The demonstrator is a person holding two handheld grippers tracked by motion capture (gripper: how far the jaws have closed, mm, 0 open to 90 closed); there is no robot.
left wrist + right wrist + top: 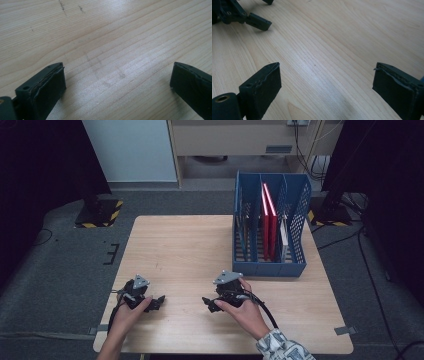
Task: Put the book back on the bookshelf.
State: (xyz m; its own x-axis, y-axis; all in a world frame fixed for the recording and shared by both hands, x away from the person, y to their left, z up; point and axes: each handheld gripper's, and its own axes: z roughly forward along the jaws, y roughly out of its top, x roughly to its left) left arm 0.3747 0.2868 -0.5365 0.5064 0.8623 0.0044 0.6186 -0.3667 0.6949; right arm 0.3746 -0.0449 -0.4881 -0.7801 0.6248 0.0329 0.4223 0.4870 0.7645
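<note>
The wooden table (190, 250) bears a blue file rack (270, 265) at its far right, red folders (269, 220) upright in a middle slot, kept tidy; the left gripper (159, 299) and right gripper (206, 302) rest low near the front edge, well apart from the rack, jaws spread wide and empty, seemingly readied before any reach.

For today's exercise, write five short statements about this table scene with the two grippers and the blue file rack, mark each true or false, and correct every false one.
1. Both the left gripper and the right gripper rest low at the near part of the wooden table. True.
2. The left gripper is shut on a red folder. False: its jaws stand wide apart over bare wood.
3. The blue file rack stands at the table's far right. True.
4. The red folders lie flat on the table. False: they stand upright inside the rack.
5. The right gripper's jaws are open with nothing between them. True.
</note>
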